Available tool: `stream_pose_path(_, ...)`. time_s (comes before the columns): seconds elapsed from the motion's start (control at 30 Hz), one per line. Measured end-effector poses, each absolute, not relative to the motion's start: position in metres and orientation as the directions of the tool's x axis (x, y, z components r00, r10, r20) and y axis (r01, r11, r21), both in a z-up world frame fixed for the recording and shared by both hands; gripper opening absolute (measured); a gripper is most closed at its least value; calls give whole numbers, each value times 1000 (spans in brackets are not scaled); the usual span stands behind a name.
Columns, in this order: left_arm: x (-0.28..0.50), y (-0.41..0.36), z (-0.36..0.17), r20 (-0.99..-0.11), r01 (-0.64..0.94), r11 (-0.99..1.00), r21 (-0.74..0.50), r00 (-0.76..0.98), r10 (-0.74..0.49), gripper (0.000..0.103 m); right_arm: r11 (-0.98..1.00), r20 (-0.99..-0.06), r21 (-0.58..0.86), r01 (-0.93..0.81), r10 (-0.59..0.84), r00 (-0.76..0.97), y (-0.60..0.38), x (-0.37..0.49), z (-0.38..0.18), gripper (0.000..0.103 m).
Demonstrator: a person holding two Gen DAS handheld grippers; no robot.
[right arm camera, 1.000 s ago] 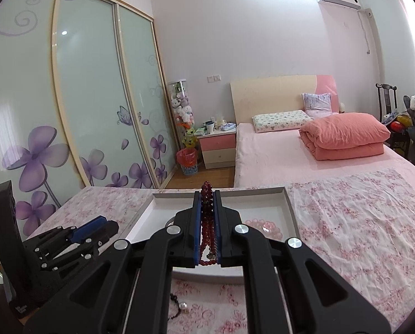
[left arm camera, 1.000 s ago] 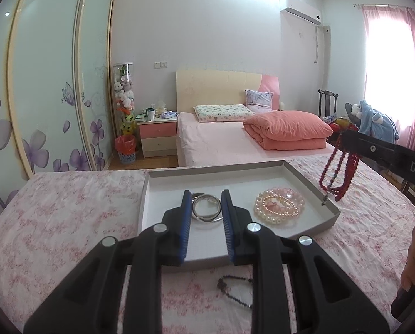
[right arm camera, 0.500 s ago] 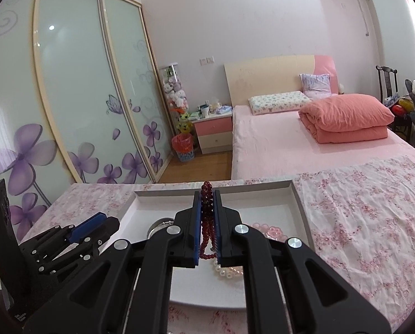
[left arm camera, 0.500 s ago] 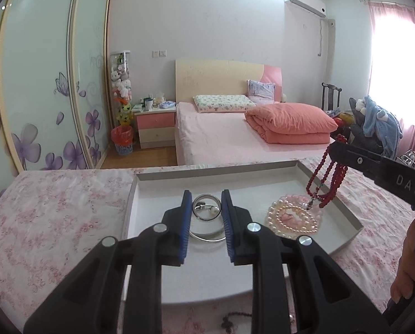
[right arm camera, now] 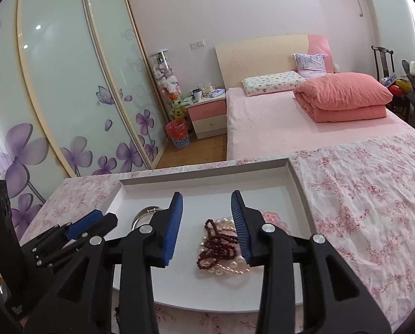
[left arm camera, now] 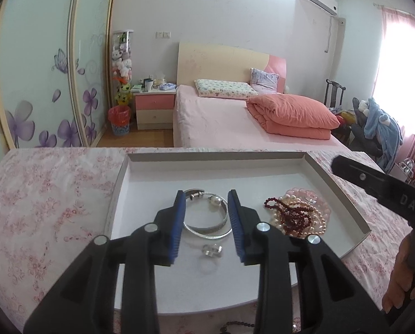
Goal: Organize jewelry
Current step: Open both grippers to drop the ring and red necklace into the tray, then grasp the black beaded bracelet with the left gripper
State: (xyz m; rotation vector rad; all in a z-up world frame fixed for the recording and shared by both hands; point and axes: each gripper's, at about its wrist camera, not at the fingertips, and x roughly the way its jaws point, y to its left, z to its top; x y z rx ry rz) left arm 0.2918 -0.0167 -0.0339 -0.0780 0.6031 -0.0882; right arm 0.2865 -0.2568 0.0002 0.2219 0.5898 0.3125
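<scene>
A shallow white tray [left arm camera: 343, 194] [right arm camera: 296, 175] lies on the floral cloth. The dark red bead string [left arm camera: 293, 217] [right arm camera: 218, 246] lies in it on top of a pearl strand [left arm camera: 318, 222] [right arm camera: 224, 268] and pink beads [left arm camera: 304, 193] [right arm camera: 274, 218]. A silver bangle [left arm camera: 207, 229] and a small silver ring [left arm camera: 211, 250] lie in the tray between my left fingers. My left gripper [left arm camera: 206, 203] is open and empty above the bangle. My right gripper [right arm camera: 206, 203] is open and empty just above the red beads.
A dark bead bracelet [left arm camera: 235, 325] lies on the cloth in front of the tray. The left gripper's body [right arm camera: 54, 236] sits left of the tray in the right wrist view. A bed [left arm camera: 235, 128] and a wardrobe [right arm camera: 54, 97] stand beyond the table.
My right gripper opened and let go of the red bead string, which now lies on the pearls in the tray. Both grippers moved closer over the tray.
</scene>
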Motion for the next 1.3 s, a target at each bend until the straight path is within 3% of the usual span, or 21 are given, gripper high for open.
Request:
stream_pose_path(0.93,226,-1,-31,-592,44,993,-110,799,-101,36,926,-559,282,-251,371,742,-257,235,-14,38)
stream_pose_path(1.3,205,-21,-61,-701,126,980,-153,685,-197,37,928,-582,283,-244,368,725,-265,211,-22,38)
